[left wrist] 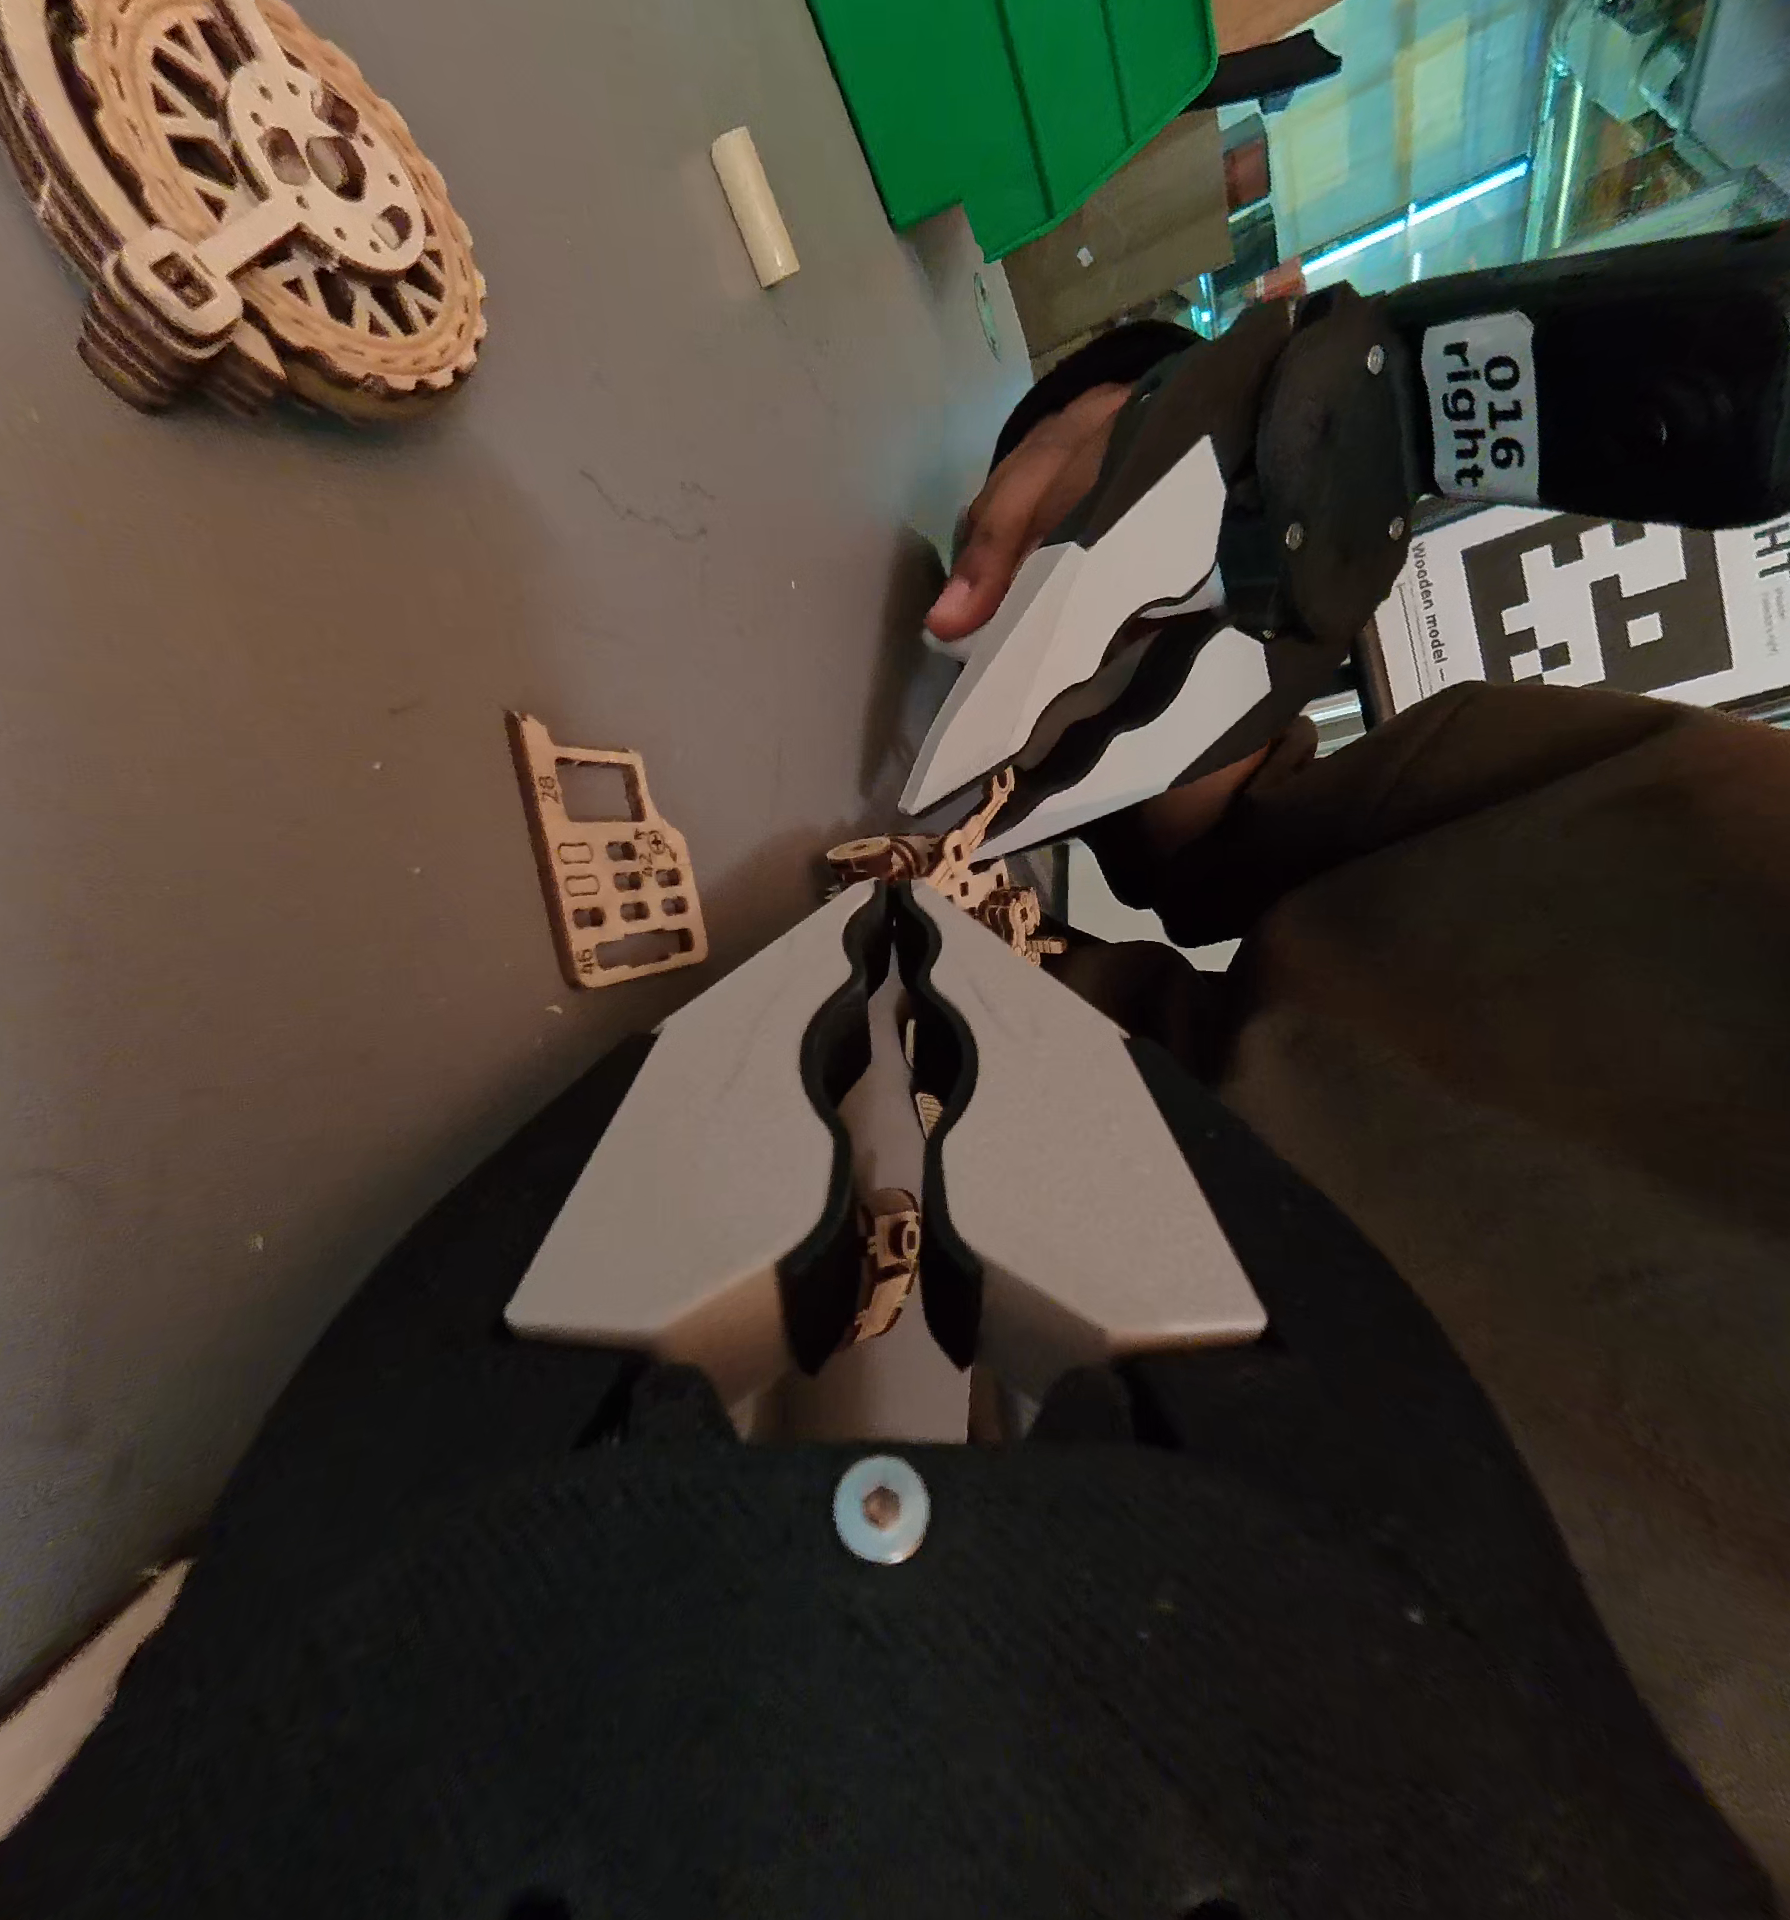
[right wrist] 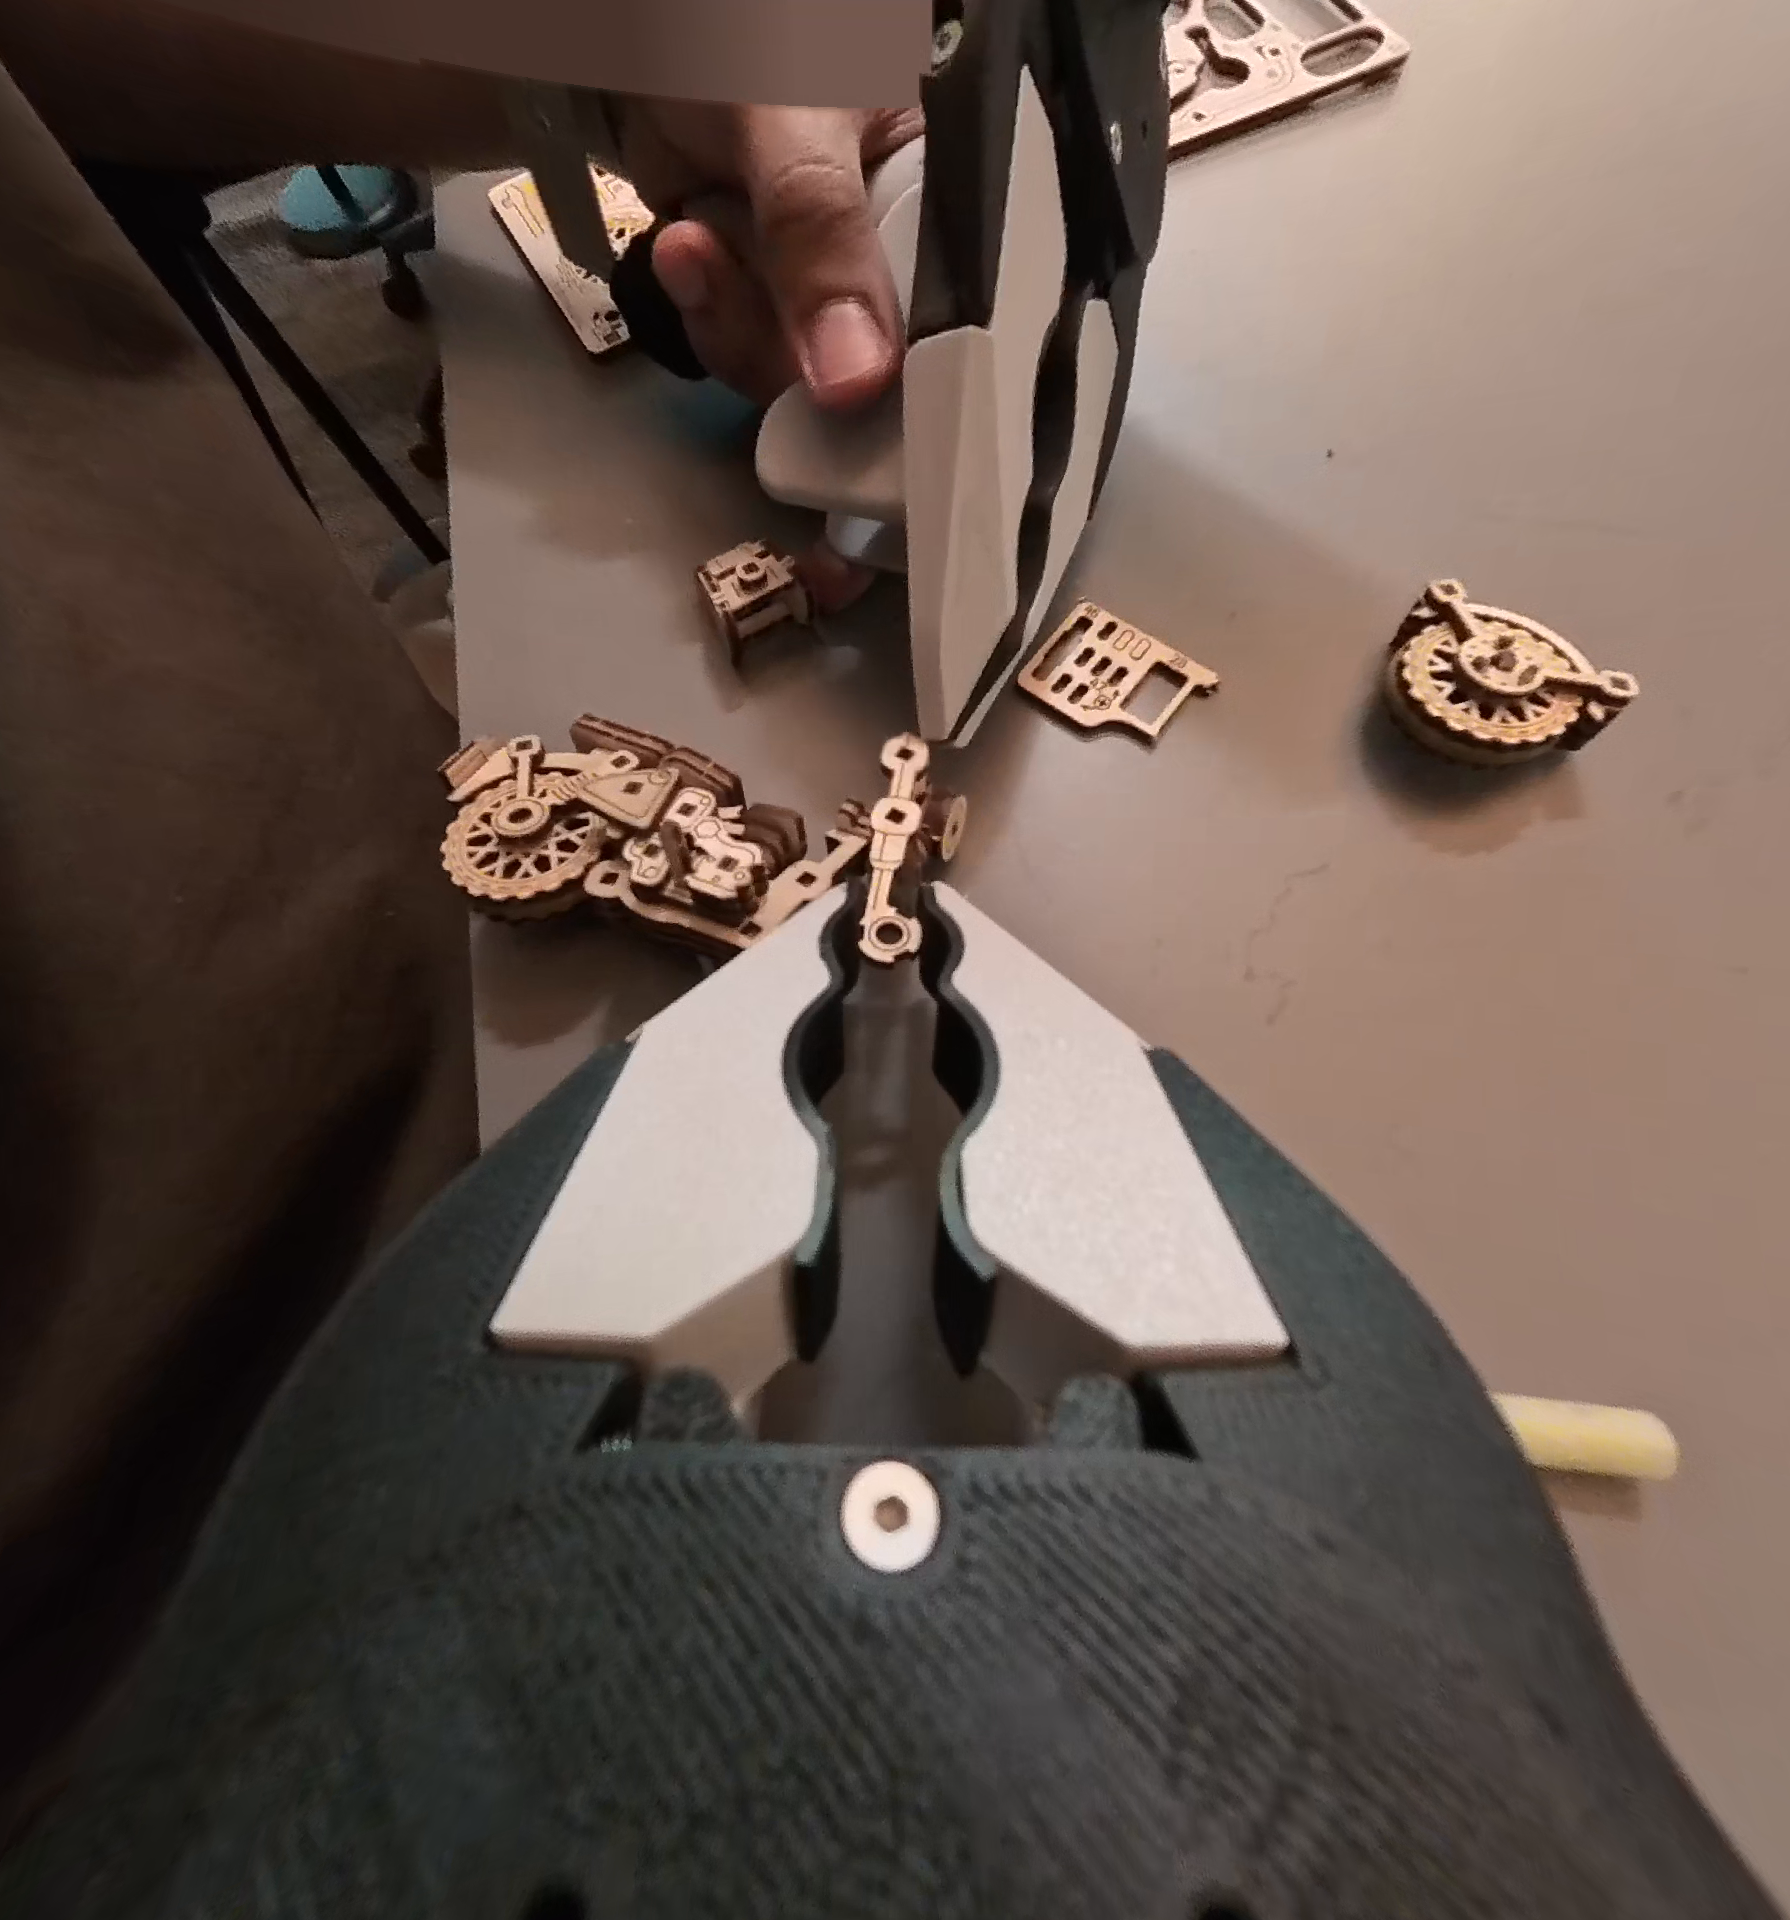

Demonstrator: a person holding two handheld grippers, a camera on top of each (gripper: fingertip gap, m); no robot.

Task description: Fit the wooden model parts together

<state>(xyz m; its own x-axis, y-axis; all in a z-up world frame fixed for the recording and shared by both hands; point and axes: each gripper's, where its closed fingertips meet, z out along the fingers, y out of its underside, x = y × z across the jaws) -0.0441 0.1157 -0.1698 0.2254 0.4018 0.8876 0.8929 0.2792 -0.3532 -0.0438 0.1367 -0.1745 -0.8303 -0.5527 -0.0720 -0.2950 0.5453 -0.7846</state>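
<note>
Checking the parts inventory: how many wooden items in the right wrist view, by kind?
Wheel assembly: 1
Motorcycle body assembly: 1
Small block assembly: 1
Flat slotted plate: 1
Slim link, held in right tongs: 1
Part sheets: 2
Total: 7

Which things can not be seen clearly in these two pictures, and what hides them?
- Left wrist view: the motorcycle frame is mostly hidden behind the left gripper and the right gripper.
- Right wrist view: the parts sheet is cut off by the top edge.
- Right wrist view: whether the left gripper touches the wooden strut held by the right gripper cannot be told.
- Both views: engraved marks on the small flat panel are too small.
</note>
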